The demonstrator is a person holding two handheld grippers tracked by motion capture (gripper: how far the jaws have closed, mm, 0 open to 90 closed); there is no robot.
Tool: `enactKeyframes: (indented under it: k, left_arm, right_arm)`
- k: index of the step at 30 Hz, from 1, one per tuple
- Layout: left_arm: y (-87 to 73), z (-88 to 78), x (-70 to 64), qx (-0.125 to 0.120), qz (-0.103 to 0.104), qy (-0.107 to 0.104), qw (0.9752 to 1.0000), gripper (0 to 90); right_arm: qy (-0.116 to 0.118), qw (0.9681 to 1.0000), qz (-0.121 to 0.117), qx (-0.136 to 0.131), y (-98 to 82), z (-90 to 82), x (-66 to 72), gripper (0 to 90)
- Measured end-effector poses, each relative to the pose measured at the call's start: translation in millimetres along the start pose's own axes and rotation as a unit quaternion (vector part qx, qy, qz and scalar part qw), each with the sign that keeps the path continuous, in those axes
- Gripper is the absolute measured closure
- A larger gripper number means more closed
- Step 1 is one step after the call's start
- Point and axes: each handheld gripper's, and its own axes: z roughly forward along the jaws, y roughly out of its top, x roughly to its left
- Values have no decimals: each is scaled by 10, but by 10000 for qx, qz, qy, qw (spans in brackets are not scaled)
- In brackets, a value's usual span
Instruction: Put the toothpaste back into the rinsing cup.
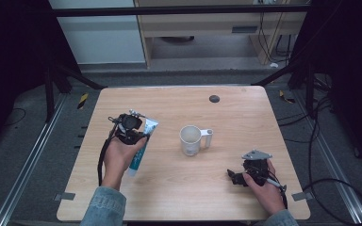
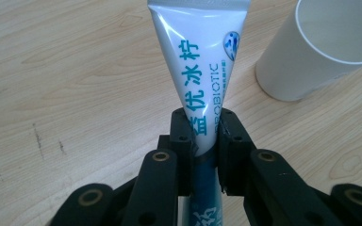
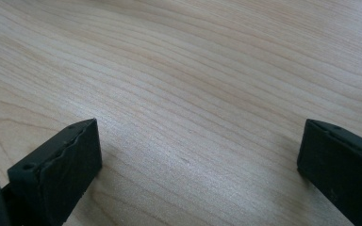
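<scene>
Clamping toothpaste tube (image 2: 199, 70) w/ left gripper (image 2: 206, 136) beside mug (image 1: 190, 140); right gripper (image 3: 198, 155) wide open, empty, nr table (image 1: 179, 197) edge.

white-teal toothpaste tube (image 2: 195, 70), clamped in left tongs (image 2: 206, 123)

A light wooden table (image 1: 179, 188) with rounded corners carries the things. A white mug (image 1: 191, 140) stands upright near its middle, handle pointing to the person's right, mouth open upward. A small dark round disc (image 1: 214, 99) sits in the top near the far edge, well apart from the mug. On the left part, a white and teal tube (image 1: 142, 149) lies lengthwise, partly covered; whether it rests fully on the wood cannot be told. A few faint dark scuffs mark the grain there.
</scene>
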Motion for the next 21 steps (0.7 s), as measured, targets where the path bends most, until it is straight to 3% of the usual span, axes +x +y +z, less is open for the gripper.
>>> enactKeyframes:
  k: [6,13,21]
  left_arm:
    - [85,-9,-55,-74,48,-13,10000,783]
    - [168,3,-122,3,179,-7,9998,784]
    - [291,2,-208,-173,182,-122,9996,783]
  right_arm:
    - [-1,10000,-3,-1,0,1,0,6]
    - [2,10000,1,0,0,0,0,6]
    - [4,10000,2,-7,0,1,0,6]
